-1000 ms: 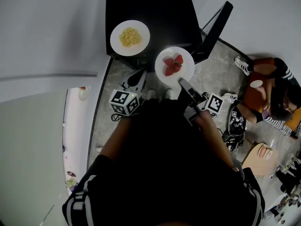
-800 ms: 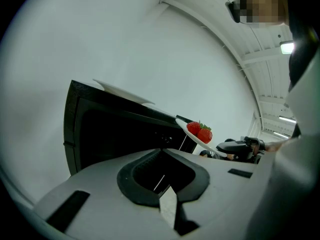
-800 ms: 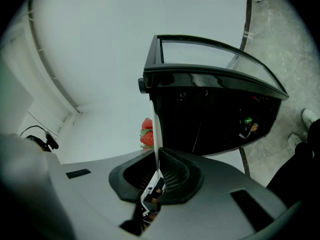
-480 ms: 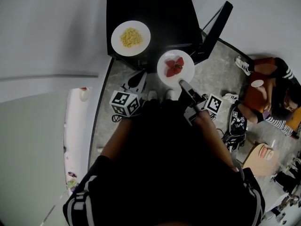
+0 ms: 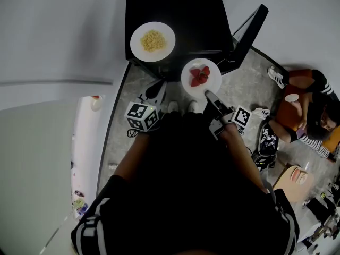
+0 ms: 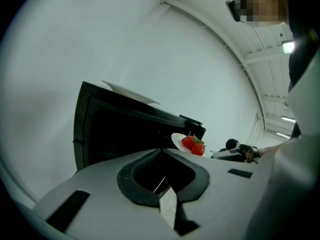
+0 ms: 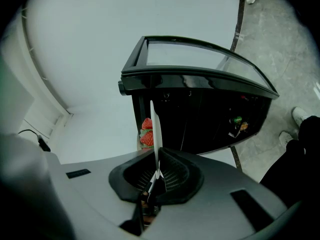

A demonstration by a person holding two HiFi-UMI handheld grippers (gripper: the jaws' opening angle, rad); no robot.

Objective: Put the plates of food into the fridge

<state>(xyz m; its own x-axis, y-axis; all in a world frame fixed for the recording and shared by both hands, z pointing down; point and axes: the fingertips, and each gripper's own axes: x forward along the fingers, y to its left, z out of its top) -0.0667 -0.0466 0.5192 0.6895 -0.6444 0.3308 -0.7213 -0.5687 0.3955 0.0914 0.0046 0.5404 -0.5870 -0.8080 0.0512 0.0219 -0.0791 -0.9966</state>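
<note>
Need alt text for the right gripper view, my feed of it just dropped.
The right tongs are shut on the rim of a white plate, seen edge-on, with strawberries showing to its left. Just beyond stands the black fridge, its inside dark, on a grey floor.

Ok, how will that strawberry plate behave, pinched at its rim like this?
The plate looks rigid, so it should not bend, but the right gripper pinches only one edge, so it may pivot in the grip. The loose strawberries could roll if it tilts. Its thin rim probably gives little to hold.
</note>
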